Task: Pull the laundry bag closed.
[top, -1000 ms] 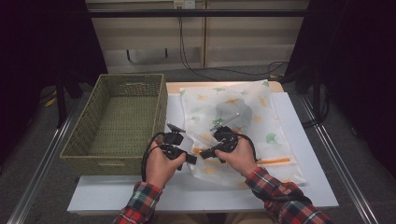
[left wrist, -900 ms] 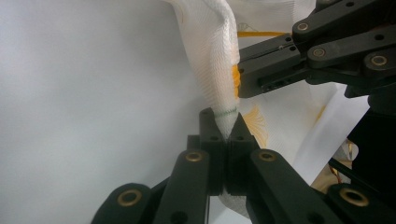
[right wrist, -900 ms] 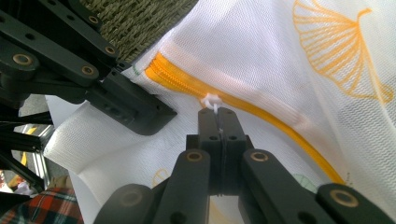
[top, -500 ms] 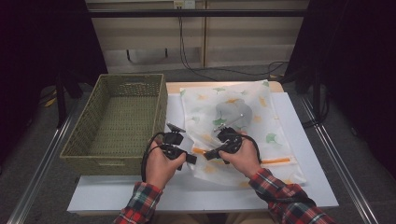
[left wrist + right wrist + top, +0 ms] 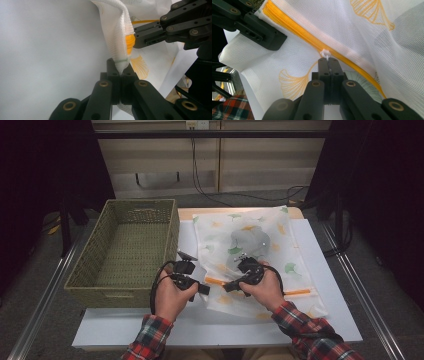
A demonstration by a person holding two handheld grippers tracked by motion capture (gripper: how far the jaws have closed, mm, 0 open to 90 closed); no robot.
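Note:
A white mesh bag point(image 5: 260, 227) printed with ginkgo leaves lies on the white table point(image 5: 210, 330), a grey item point(image 5: 247, 242) showing through it. An orange zipper point(image 5: 295, 292) runs along its near edge. My left gripper point(image 5: 204, 289) is shut on the bag's corner fabric point(image 5: 117, 32) at the zipper's left end, seen close up at the jaws' tips point(image 5: 121, 71). My right gripper point(image 5: 227, 287) is shut on the small white zipper pull point(image 5: 325, 53), just right of the left gripper point(image 5: 279, 40). The zipper point(image 5: 297, 27) looks closed between the two.
A woven green basket point(image 5: 120, 292) stands on the table's left side, touching the bag's left area. The table's right edge and front strip are bare white. Cables trail on the floor behind.
The right hand has edged slightly to the right along the zipper. The left hand has stayed where it was, still pinching the bag's corner.

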